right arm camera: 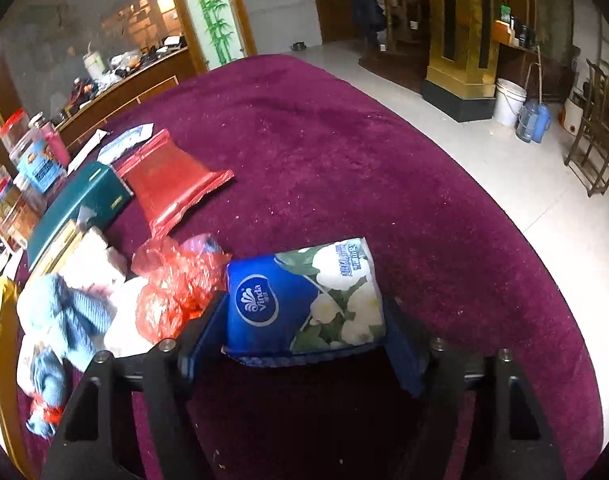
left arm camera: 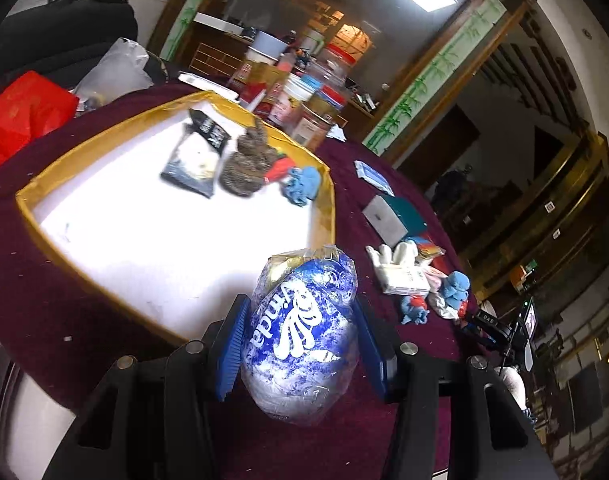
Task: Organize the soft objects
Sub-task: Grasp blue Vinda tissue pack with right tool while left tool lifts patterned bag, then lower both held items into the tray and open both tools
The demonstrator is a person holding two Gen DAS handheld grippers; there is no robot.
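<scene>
Left gripper [left arm camera: 300, 344] is clamped on a blue-and-white tissue roll pack [left arm camera: 300, 332], carried just at the near corner of the gold-rimmed tray [left arm camera: 104, 132] on the maroon table [left arm camera: 32, 304]. At the tray's far side already lie a dark packet [left arm camera: 196, 160], a grey-brown plush [left arm camera: 246, 164] and a blue knitted toy [left arm camera: 302, 186], so sorting looks partly done. More soft things [left arm camera: 416, 280] wait on the cloth beyond the tray's right edge.

Right gripper [right arm camera: 304, 320] has its jaws around a blue Vinda tissue pack [right arm camera: 304, 296] lying on the table; whether the pads press it I cannot tell. Beside it sit a red plastic bag [right arm camera: 172, 284] and blue knitted pieces [right arm camera: 68, 312], still to be moved.
</scene>
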